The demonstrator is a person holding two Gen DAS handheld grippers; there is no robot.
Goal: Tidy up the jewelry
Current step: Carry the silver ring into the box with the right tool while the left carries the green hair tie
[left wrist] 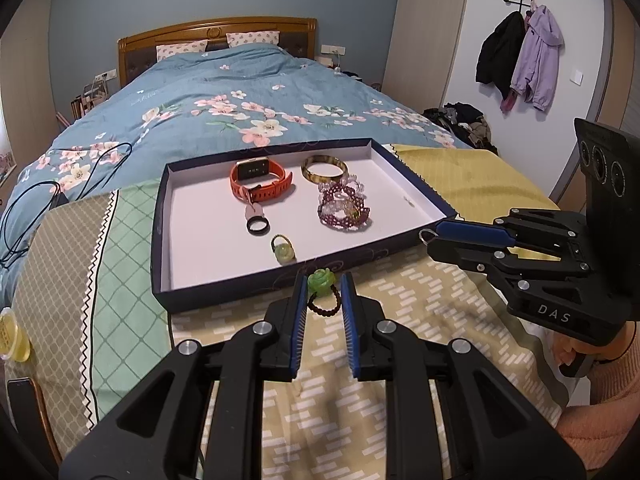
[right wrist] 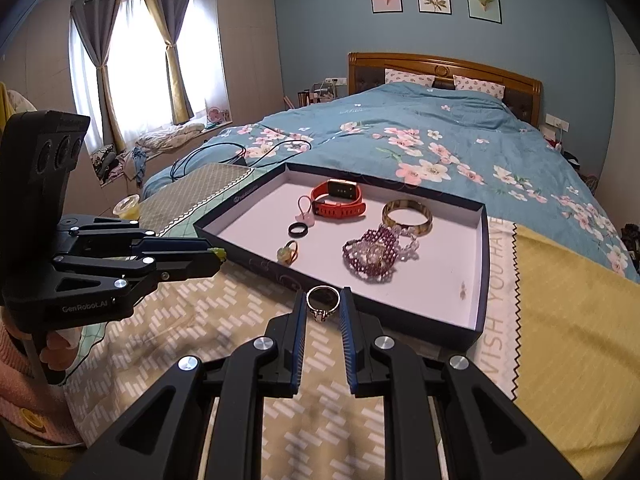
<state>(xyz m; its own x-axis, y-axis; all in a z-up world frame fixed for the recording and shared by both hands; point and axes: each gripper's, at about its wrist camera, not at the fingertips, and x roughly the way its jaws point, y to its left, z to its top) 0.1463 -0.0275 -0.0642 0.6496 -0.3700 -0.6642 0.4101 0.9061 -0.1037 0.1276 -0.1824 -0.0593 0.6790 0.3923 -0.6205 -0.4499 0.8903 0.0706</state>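
Note:
My left gripper [left wrist: 323,286] is shut on a dark beaded ring with a green rose [left wrist: 320,280], held just in front of the near wall of a dark blue tray [left wrist: 224,294]. My right gripper [right wrist: 322,300] is shut on a silver ring [right wrist: 322,301], near the tray [right wrist: 400,312] front wall. Inside the tray lie an orange watch [left wrist: 260,182], an amber bangle [left wrist: 324,168], purple bead bracelets [left wrist: 343,208], a black ring [left wrist: 257,226] and a green stone ring [left wrist: 283,249]. The right gripper [left wrist: 430,237] also shows from the side in the left wrist view.
The tray rests on patterned cloths [left wrist: 400,320] at the foot of a bed with a blue floral duvet [left wrist: 240,92]. A black cable [left wrist: 48,196] lies at the duvet's left. A yellow cup [left wrist: 12,336] stands at the far left.

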